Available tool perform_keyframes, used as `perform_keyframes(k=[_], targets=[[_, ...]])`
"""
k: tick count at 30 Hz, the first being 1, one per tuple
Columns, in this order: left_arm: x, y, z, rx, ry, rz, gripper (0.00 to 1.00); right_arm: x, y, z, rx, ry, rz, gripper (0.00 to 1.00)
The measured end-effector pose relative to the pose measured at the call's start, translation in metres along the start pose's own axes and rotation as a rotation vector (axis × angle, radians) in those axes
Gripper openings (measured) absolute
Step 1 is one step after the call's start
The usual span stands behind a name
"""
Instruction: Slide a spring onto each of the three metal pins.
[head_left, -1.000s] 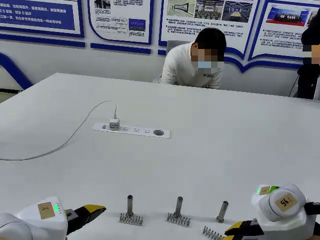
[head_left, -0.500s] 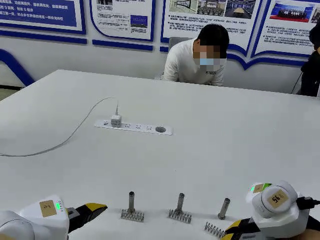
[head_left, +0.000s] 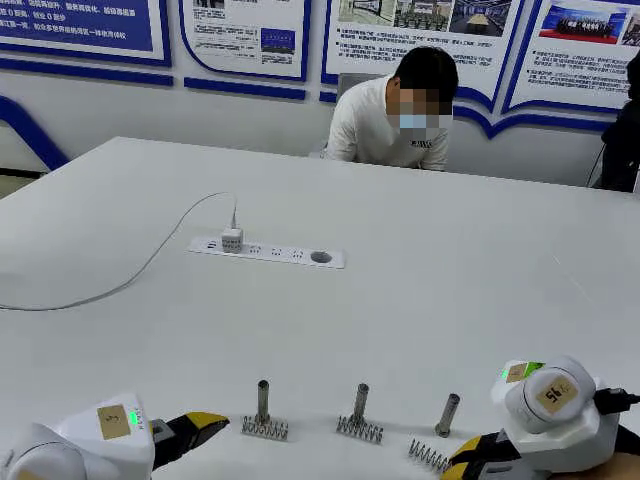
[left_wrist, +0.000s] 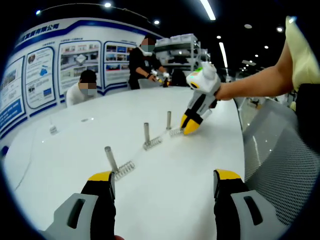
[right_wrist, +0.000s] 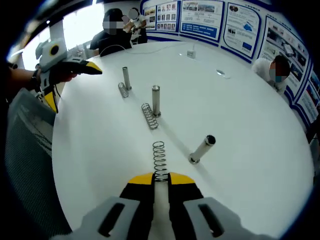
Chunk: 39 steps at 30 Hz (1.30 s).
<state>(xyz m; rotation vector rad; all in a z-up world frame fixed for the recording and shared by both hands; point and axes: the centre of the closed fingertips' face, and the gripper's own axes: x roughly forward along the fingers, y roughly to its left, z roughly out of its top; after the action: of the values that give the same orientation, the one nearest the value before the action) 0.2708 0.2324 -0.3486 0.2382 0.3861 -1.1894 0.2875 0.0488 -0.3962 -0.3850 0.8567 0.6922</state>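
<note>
The right tool (right_wrist: 160, 180) is pinching the near end of a light, easily flexing spring (right_wrist: 159, 156) lying on the tabletop (right_wrist: 240, 125) beside the nearest pin (right_wrist: 202, 149), probably better gripped mid-length, while the left tool (left_wrist: 163, 176) is hanging wide open.

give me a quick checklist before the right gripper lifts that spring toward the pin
1. Grasp: right gripper shut on the end of the near spring: ok
2. Grip firm enough to lift: cannot tell
3. Target: nearest pin upright and bare: ok
4. Spring in line with pin: not ok, lies flat on the table
5. Path: left gripper open, empty, off to the side: ok
</note>
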Motion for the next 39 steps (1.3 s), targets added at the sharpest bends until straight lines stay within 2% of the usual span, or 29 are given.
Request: perform_keyframes(k=[8, 17, 27, 39], targets=[[0.016, -0.014, 0.010, 0.047, 0.002, -0.064, 0.76, -0.010, 0.024, 0.014, -0.105, 0.006, 0.077, 0.11], [0.033, -0.021, 0.019, 0.102, 0.008, -0.112, 0.70, -0.015, 0.048, 0.036, -0.199, 0.009, 0.131, 0.11], [0.048, -0.028, 0.023, 0.125, 0.012, -0.154, 0.64, -0.015, 0.064, 0.049, -0.278, 0.015, 0.168, 0.11], [0.057, -0.035, 0.026, 0.176, 0.016, -0.198, 0.49, -0.013, 0.083, 0.056, -0.384, 0.031, 0.220, 0.12]])
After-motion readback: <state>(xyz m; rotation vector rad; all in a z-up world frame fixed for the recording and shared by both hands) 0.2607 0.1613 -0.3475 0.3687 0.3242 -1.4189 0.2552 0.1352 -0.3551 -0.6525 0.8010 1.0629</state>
